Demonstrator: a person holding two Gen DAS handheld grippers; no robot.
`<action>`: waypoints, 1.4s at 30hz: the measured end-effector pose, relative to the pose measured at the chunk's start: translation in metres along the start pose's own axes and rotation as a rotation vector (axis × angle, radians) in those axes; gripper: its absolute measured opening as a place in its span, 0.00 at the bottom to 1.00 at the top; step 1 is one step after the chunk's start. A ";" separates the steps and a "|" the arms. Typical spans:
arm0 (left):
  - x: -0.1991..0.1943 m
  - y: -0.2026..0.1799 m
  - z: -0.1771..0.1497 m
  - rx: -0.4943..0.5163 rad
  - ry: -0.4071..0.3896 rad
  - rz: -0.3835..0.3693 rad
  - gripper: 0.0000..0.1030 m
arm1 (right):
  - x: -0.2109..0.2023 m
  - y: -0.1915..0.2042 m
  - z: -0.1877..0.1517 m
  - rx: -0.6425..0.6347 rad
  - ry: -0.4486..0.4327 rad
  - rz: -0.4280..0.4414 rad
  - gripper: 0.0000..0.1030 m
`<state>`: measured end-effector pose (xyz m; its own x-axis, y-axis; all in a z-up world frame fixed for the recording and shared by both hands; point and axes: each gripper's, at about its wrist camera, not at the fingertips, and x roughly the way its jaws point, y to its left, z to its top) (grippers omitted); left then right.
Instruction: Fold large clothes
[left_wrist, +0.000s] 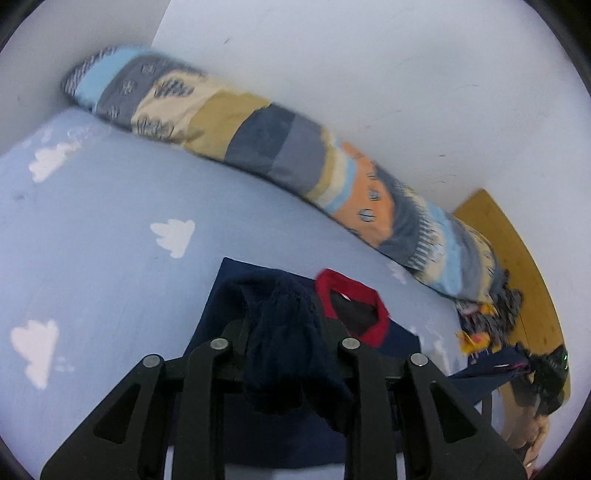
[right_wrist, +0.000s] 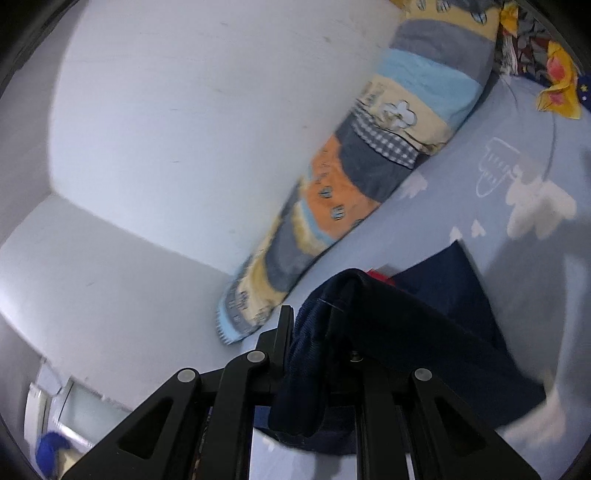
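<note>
I've got both claws, left and right, clamped on bunched folds of the navy sweater over the bed.

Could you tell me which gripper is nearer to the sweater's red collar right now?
Left. The left gripper grips navy fabric right beside the red collar. The right gripper also grips the navy sweater, but only a sliver of red shows beyond its bunched fold.
</note>
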<state>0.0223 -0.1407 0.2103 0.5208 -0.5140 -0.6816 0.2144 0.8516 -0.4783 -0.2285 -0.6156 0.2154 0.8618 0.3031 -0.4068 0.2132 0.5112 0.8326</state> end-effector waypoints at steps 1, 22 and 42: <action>0.020 0.004 0.006 -0.023 0.024 0.014 0.32 | 0.018 -0.007 0.010 0.013 0.004 -0.019 0.17; 0.136 -0.029 -0.094 0.476 0.114 0.186 0.57 | 0.187 -0.033 -0.093 -0.533 0.320 -0.317 0.42; 0.058 0.032 -0.164 0.368 0.097 0.264 0.61 | 0.088 -0.056 -0.142 -0.365 0.237 -0.470 0.21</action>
<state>-0.0758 -0.1599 0.0645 0.5205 -0.2672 -0.8109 0.3730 0.9255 -0.0655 -0.2299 -0.5029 0.0796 0.5805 0.1275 -0.8042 0.3373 0.8613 0.3800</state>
